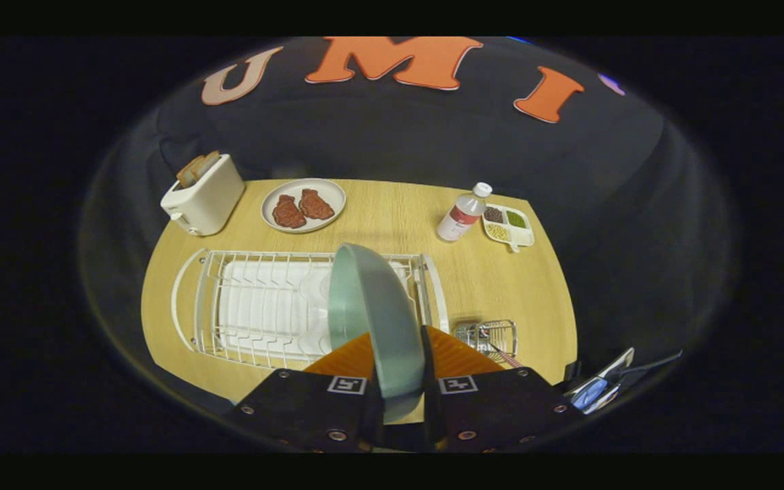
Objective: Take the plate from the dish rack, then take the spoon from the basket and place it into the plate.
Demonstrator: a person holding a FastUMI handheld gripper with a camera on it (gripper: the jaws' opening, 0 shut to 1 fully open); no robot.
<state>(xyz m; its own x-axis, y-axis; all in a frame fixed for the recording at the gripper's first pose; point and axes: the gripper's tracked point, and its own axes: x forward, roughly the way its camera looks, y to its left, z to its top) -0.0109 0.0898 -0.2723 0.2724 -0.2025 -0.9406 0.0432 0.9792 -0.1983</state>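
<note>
Gripper [402,391] clamped on green plate [371,313], held on edge over white dish rack [242,306]. Wire basket [494,337] just beside rack; toaster [203,194], meat plate [303,204], bottle [463,214] beyond.

Gripper [400,381] at bottom middle, both fingers squeezing a green plate [371,320] held on edge. White dish rack [256,306] behind, on wooden table [392,218]. Small wire basket [491,338] lower right.

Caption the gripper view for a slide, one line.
Gripper shut on the green plate, held on edge above the white dish rack; wire basket beside it.
</note>
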